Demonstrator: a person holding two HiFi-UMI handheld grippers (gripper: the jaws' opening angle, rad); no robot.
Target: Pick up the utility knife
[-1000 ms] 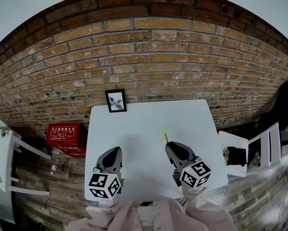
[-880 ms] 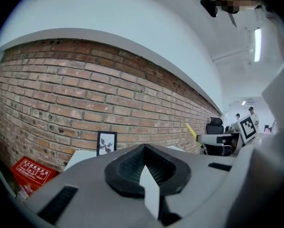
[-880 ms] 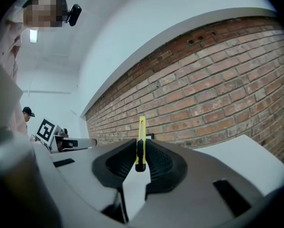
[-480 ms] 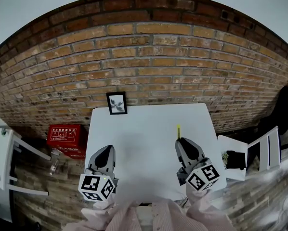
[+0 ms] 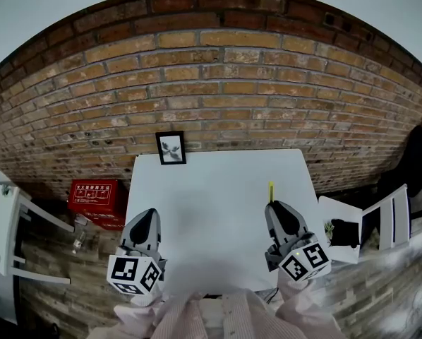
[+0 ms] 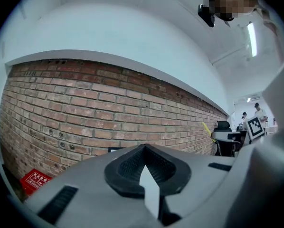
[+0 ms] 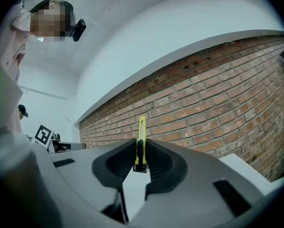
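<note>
My left hand-held gripper (image 6: 143, 151): jaws together, nothing between. Brick wall (image 6: 85, 113) behind; red box (image 6: 35, 181) lower left.

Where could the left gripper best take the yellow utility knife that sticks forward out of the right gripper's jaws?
Probably the free yellow length of the utility knife ahead of the right gripper, whose jaws clamp its near end. Bring the left gripper, opened first, head-on from the far tip, closing on the flat sides; the body is thin.
</note>
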